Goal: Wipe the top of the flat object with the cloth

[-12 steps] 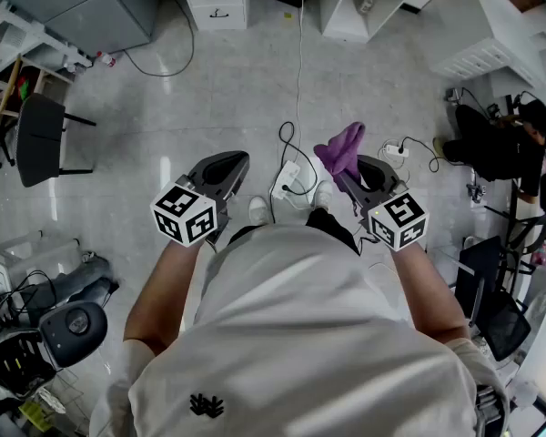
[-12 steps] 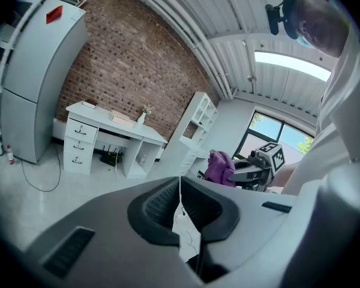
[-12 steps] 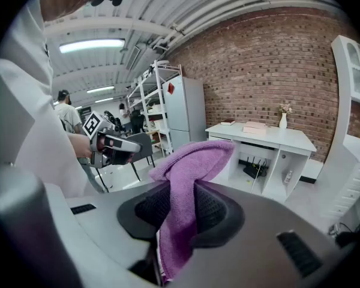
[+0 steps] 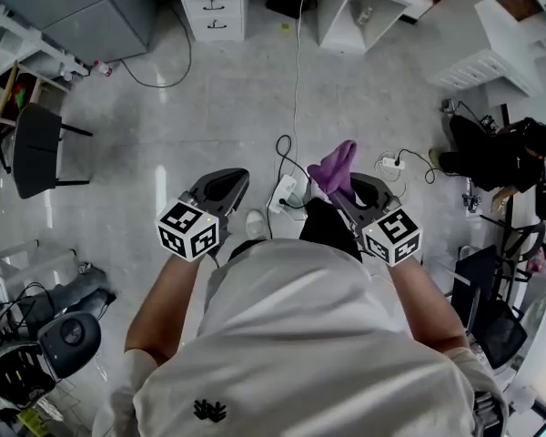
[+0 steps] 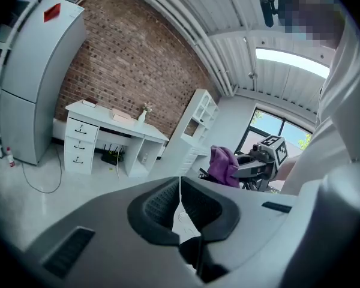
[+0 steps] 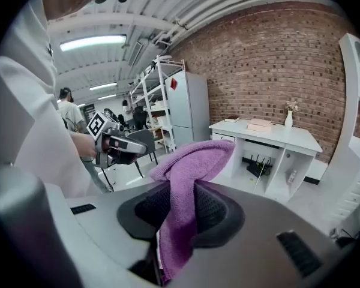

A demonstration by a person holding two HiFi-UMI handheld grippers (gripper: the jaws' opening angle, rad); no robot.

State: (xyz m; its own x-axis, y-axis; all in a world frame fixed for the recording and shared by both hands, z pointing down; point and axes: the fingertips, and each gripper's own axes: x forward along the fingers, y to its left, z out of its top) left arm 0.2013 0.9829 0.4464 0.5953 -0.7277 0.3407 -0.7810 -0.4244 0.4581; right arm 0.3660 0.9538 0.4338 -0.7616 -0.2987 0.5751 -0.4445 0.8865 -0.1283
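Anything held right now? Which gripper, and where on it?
The right gripper is shut on the purple cloth, pinched mid-length: a bunch sticks out past the jaws and a tail trails behind them. The left gripper is shut on nothing.

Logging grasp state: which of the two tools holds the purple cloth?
The right tool, shut on the purple cloth; the left tool is shut with nothing between its jaws.

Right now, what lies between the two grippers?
Head view: a white power strip with black cables and a white shoe, between the left gripper and the right gripper gripping the cloth.
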